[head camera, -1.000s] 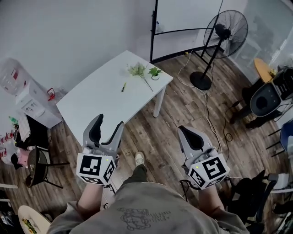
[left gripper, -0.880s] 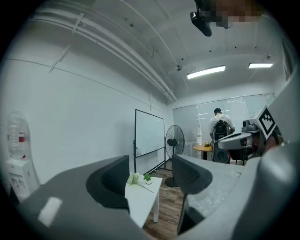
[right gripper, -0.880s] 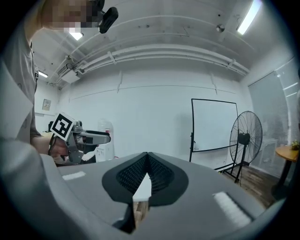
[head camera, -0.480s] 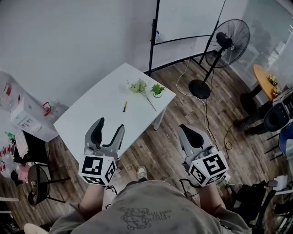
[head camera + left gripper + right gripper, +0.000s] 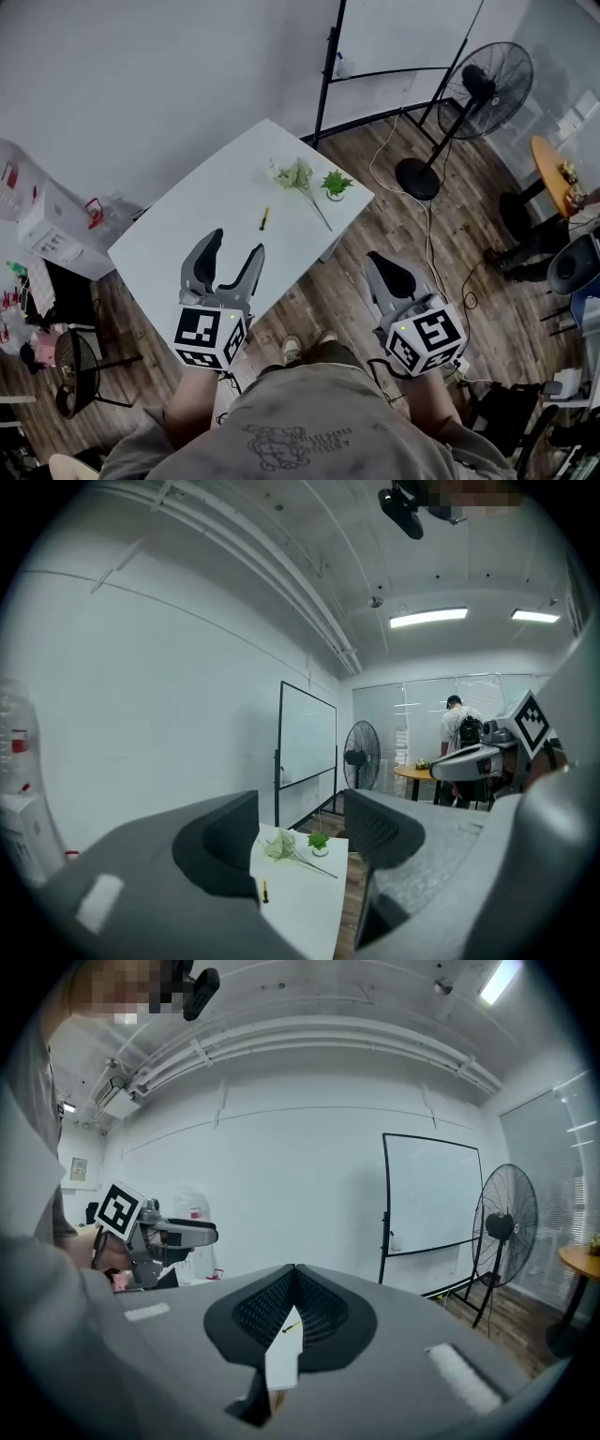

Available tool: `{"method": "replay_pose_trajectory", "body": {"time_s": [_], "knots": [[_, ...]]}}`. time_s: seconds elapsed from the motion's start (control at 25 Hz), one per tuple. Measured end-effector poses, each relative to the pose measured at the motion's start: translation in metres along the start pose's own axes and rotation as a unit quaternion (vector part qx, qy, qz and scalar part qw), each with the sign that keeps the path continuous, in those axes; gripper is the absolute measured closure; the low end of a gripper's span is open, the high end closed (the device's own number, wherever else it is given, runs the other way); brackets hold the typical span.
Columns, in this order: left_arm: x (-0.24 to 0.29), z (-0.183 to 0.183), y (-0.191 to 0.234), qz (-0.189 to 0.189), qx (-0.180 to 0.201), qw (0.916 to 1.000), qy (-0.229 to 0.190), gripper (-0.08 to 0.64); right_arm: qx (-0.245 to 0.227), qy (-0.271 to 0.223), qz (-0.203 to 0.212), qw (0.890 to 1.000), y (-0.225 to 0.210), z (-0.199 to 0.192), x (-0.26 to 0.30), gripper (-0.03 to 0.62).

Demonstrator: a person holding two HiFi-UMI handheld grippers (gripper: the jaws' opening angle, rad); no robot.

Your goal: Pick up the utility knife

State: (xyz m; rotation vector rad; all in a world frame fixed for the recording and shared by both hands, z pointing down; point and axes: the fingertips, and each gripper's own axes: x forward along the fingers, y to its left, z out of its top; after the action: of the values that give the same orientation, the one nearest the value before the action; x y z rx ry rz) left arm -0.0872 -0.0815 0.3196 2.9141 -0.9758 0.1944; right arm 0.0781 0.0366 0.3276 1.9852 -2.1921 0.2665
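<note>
Utility knife (image 5: pixel 265 218) seemingly lies nearer the left tool (image 5: pixel 236 245) than before.

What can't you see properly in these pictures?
- The utility knife is too small in the head view to tell whether its blade is out.
- The table: its near edge is partly hidden behind the left gripper in the head view.
- Right gripper view: the right gripper, shut, blocks nearly all the table.

The small yellow-and-black utility knife (image 5: pixel 264 218) lies flat on the white table (image 5: pixel 202 230).
</note>
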Motion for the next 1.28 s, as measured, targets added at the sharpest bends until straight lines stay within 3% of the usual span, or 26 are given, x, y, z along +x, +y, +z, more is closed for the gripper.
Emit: {"method": "replay_pose_trajectory", "body": {"time_s": [0.44, 0.84, 1.08, 1.28], "knots": [[0.046, -0.030, 0.017, 0.031, -0.002, 0.9983, 0.048, 0.290, -0.002, 0.012, 0.053, 0.999, -0.033, -0.006, 0.056, 0.565], [0.141, -0.031, 0.038, 0.078, -0.010, 0.9936, 0.081, 0.290, -0.010, 0.023, 0.123, 0.992, -0.106, 0.011, 0.152, 0.565], [0.190, -0.038, 0.054, 0.120, -0.025, 0.9875, 0.099, 0.290, -0.023, 0.037, 0.176, 0.983, -0.146, 0.017, 0.214, 0.565], [0.208, -0.047, 0.069, 0.173, -0.047, 0.9770, 0.116, 0.290, -0.025, 0.054, 0.230, 0.971, -0.163, 0.016, 0.258, 0.565]]}}
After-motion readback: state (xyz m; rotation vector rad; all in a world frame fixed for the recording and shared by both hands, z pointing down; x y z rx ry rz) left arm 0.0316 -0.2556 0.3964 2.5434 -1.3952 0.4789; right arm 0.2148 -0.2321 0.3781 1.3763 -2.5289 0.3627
